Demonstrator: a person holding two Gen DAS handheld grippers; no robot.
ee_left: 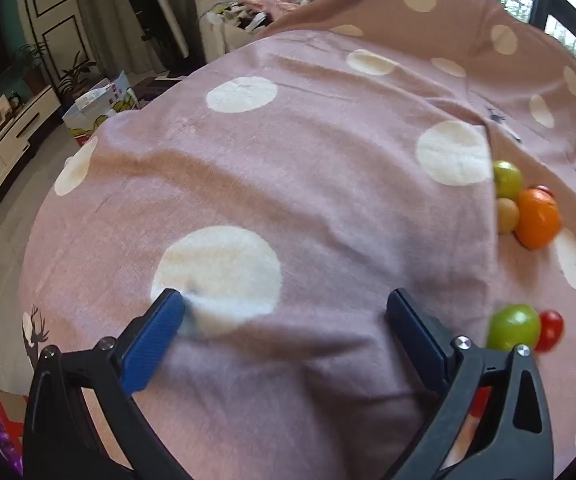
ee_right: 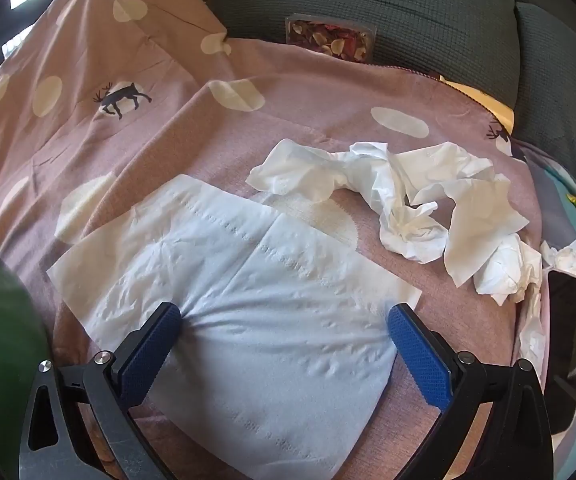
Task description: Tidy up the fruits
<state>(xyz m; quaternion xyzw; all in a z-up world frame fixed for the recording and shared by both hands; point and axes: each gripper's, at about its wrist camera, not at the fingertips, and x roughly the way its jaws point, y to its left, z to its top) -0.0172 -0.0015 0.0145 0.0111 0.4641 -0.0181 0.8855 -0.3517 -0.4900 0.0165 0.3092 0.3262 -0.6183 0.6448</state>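
Note:
In the left wrist view my left gripper (ee_left: 284,300) stands wide open over the pink dotted blanket (ee_left: 308,160), its left fingertip pressing into the cloth, nothing between the fingers. To its right lie fruits: an orange (ee_left: 538,218), a green fruit (ee_left: 507,178), a small tan fruit (ee_left: 507,215), a second green fruit (ee_left: 513,327) and a red one (ee_left: 550,330). In the right wrist view my right gripper (ee_right: 284,312) is wide open, both fingertips resting on a flat white paper napkin (ee_right: 248,280) spread on the blanket (ee_right: 88,80).
Crumpled white tissues (ee_right: 428,200) lie to the right of the napkin. A clear box of dried petals (ee_right: 330,40) leans on the grey sofa (ee_right: 408,8). A black-framed object (ee_right: 566,320) sits at the right edge. Left of the blanket are floor and a white cabinet (ee_left: 4,148).

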